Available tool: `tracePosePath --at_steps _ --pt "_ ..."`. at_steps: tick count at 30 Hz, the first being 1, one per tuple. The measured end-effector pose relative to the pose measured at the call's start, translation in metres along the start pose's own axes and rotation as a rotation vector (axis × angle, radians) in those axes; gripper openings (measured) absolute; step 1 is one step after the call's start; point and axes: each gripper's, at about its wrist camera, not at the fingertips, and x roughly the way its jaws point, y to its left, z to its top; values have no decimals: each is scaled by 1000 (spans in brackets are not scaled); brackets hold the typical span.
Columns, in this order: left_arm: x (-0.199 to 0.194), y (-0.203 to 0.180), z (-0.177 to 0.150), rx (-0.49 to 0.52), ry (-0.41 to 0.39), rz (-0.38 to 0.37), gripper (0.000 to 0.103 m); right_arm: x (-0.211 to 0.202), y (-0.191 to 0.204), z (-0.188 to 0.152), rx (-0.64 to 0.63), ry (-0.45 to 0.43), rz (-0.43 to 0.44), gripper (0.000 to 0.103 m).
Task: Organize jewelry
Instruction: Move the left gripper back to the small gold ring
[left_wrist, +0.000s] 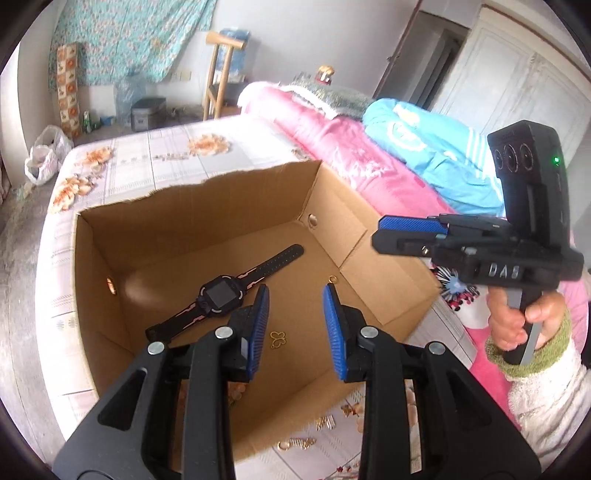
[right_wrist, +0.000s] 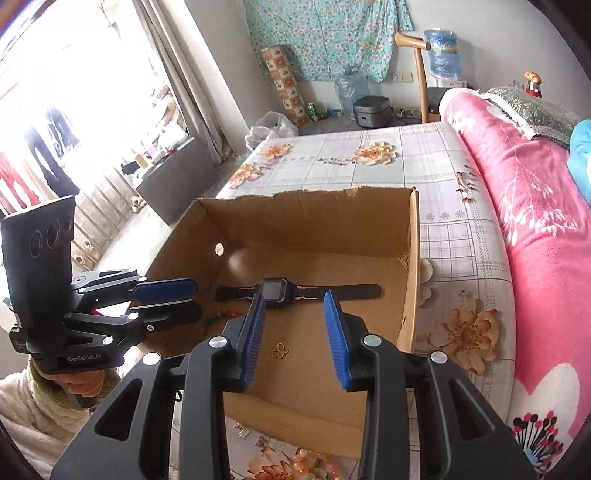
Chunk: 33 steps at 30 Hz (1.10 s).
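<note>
Where it lies in the cardboard box (left_wrist: 332, 206), black watch (left_wrist: 221, 291) with pink-trimmed strap.

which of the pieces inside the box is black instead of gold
The watch, lying flat across the cardboard box floor. The butterfly charm and small ring beside it are gold.

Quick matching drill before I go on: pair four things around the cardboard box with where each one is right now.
Things:
1. black smartwatch
2. gold butterfly charm
3. gold spring-shaped pieces
4. folded pink floral blanket

Places:
A. on the bed sheet outside the near wall of the brown cardboard box
B. flat on the box floor, strap stretched out
C. along the bed beside the box
D. on the box floor, seen between the open claw pads

Pairs: 1-B, 2-D, 3-A, 4-C
</note>
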Motion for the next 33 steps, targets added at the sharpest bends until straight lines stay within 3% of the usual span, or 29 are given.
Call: tracePosePath --at_steps 5,9,13,19,23,27,33 --pt "-52 -9 -41 64 -118 -28 36 -50 19 -37 1 -131 50 33" --pt "-75 -11 -82 80 -148 -45 41 -71 31 -82 26 -177 97 33" --pt "-67 -13 -122 57 -84 -40 42 -56 36 -132 106 -124 102 33" --pt "-15 -20 -162 107 33 114 42 5 37 -194 256 35 94 33" --pt "14 -18 -171 171 83 215 39 26 40 -207 305 79 110 33" --pt "25 -9 -174 165 91 191 33 29 48 -205 289 78 123 33" --pt "30 -13 -174 237 78 179 27 36 45 -198 291 81 127 33"
